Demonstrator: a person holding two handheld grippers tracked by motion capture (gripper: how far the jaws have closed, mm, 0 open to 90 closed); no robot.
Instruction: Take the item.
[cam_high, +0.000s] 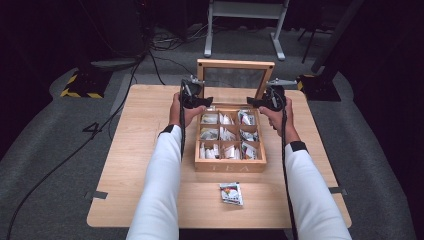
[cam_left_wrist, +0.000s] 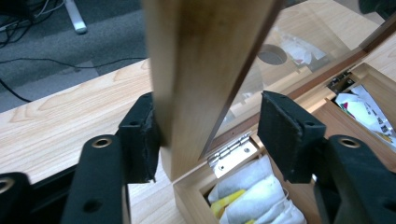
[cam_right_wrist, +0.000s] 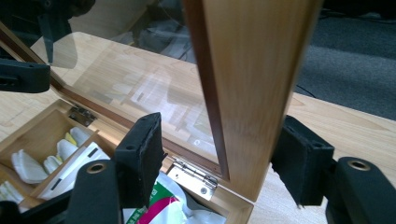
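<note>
A wooden tea box (cam_high: 230, 166) stands open mid-table, and its glass lid (cam_high: 235, 64) is upright at the back. Tea bags (cam_high: 225, 134) fill its compartments. My left gripper (cam_high: 200, 101) straddles the lid's left side rail (cam_left_wrist: 201, 70). One pad (cam_left_wrist: 140, 140) touches the wood, while the other pad (cam_left_wrist: 285, 130) stands off from the glass. My right gripper (cam_high: 257, 102) straddles the right side rail (cam_right_wrist: 252, 84). Its outer pad (cam_right_wrist: 301, 158) sits at the wood's edge, and its inner pad (cam_right_wrist: 140, 154) is well clear. Both grippers (cam_left_wrist: 210, 135) (cam_right_wrist: 219, 158) are open around the lid.
A loose tea packet (cam_high: 231, 193) lies on the wooden table (cam_high: 145, 150) in front of the box. Metal hinges (cam_left_wrist: 231, 154) (cam_right_wrist: 191, 177) join lid and box. Cables and a stand's white legs (cam_high: 245, 30) lie on the floor beyond the table.
</note>
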